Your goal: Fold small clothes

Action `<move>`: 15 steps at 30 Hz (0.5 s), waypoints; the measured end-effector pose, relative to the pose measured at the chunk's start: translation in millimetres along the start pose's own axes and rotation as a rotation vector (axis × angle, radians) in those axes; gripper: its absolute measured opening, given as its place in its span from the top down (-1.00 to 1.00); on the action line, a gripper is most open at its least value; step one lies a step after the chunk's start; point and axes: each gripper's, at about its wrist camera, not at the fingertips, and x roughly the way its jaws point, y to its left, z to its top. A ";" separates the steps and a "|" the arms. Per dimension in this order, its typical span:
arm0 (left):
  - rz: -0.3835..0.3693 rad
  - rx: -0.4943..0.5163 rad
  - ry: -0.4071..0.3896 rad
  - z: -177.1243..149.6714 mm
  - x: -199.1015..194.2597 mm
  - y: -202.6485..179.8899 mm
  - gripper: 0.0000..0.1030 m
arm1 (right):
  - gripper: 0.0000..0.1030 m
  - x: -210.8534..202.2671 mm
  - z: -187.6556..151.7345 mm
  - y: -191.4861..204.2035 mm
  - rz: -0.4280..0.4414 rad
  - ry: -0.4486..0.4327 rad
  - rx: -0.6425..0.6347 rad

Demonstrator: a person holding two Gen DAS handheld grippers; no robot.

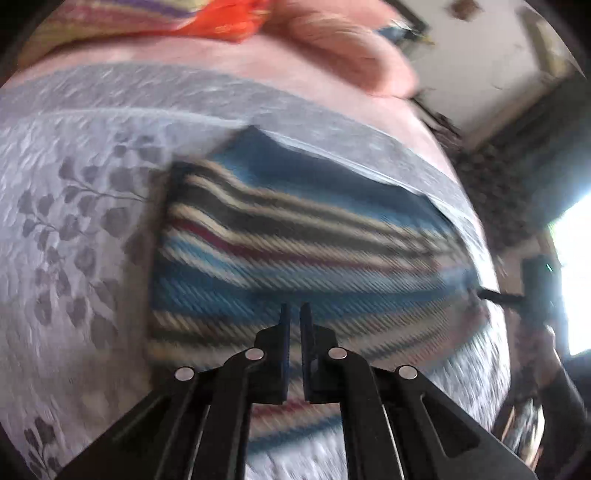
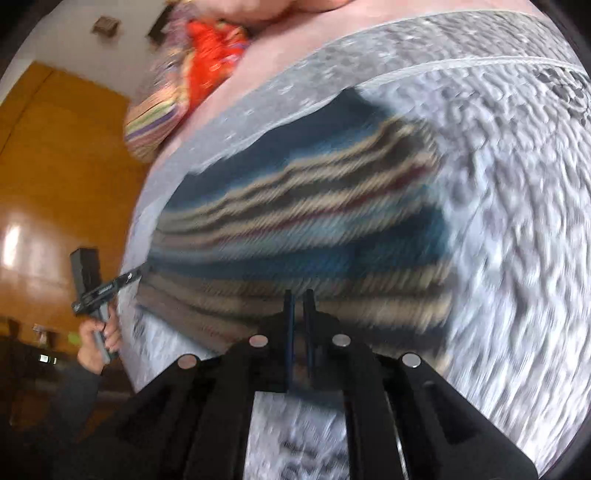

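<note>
Cloth [image 1: 295,236]: small striped piece, blue, cream, dark and red bands, lying flat as a folded rectangle on a bed with a grey leaf-pattern cover [image 1: 81,206]. Also seen in the right wrist view [image 2: 303,229]. Both views motion-blurred; fine detail of edges and layers not readable.

Left claw [image 1: 294,314]: fingers nearly together, only a narrow slit between them, tips over the near part of the cloth. Striped fabric shows through the slit lower down, but blur prevents saying whether any is pinched. State: cannot tell whether it grips the cloth or is merely clenched above it.

Right claw [image 2: 298,297]: fingers likewise drawn close, thin gap, tips at the near edge of the cloth. Something dark sits between the fingers further back; cannot tell whether it is fabric. Grip undetermined.

Cross views: right claw appears in the left wrist view at the right end of the cloth [image 1: 480,293], tip touching or just beside the cloth edge. Left claw appears in the right wrist view at the left end of the cloth [image 2: 142,273], with a hand [image 2: 98,339] on its handle and a dark sleeve [image 2: 79,391] below.

Surroundings: pink sheet [image 1: 258,62] beyond the grey cover; red-orange fabric [image 1: 229,22] and a striped multicolour cushion [image 2: 151,125] at the far end of the bed. Brown wooden door [image 2: 55,177] at left in the right wrist view.
</note>
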 end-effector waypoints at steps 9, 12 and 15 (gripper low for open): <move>0.031 0.021 0.116 -39.6 31.9 15.8 0.96 | 0.97 20.3 -44.9 -20.5 -0.086 0.020 0.028; -0.023 0.001 0.102 -49.3 16.1 21.5 0.86 | 0.88 1.8 -55.9 -1.3 -0.077 -0.016 0.011; -0.064 -0.037 0.041 -57.5 -13.3 34.4 0.45 | 0.68 5.0 -70.7 51.7 -0.252 -0.012 -0.191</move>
